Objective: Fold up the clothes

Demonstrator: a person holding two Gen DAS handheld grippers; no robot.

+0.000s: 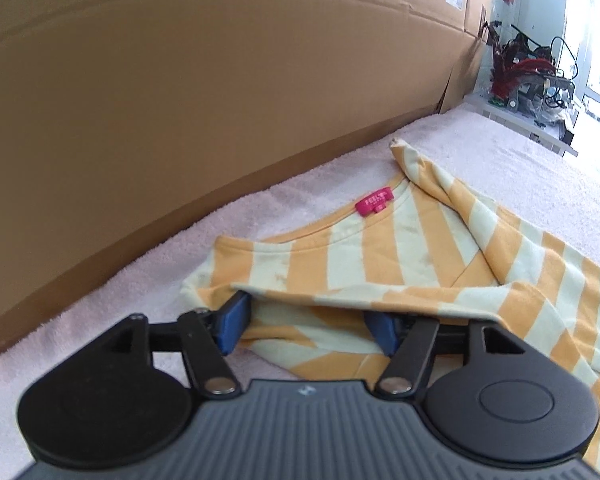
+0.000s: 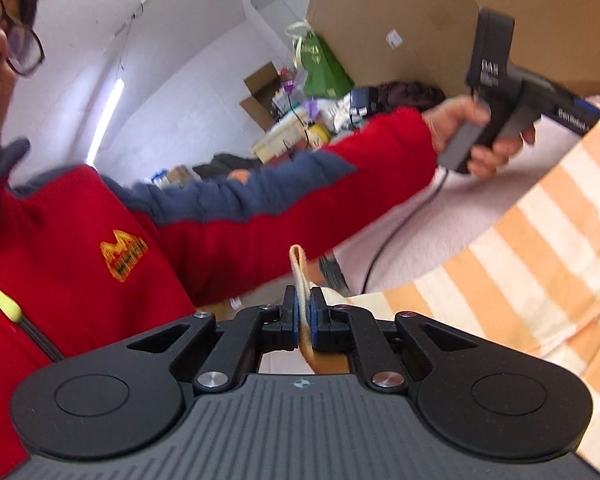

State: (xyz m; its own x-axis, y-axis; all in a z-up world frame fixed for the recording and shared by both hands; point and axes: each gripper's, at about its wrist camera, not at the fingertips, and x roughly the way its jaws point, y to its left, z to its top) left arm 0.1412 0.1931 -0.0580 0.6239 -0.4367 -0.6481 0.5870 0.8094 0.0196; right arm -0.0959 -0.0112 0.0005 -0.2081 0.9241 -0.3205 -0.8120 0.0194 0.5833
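Note:
An orange-and-cream striped shirt [image 1: 380, 256] lies on a pale pink towel [image 1: 500, 152], with its pink neck label [image 1: 374, 202] facing up. My left gripper [image 1: 309, 320] is open and sits low at the shirt's near sleeve. A fold of the fabric drapes over its blue pads [image 1: 234, 322], hiding their tips. In the right wrist view, my right gripper [image 2: 304, 312] is shut on a raised edge of the striped shirt [image 2: 540, 248], and a strip of cloth pokes up between the pads. The person's hand [image 2: 460, 128] holds the left gripper's handle [image 2: 500, 92] by the shirt's far end.
A large cardboard sheet [image 1: 220, 100] stands along the towel's far edge. The person in a red and blue jacket [image 2: 100, 248] fills the left of the right wrist view. Boxes and bags [image 2: 300, 92] crowd the room behind. A cable [image 2: 392, 240] trails from the handle.

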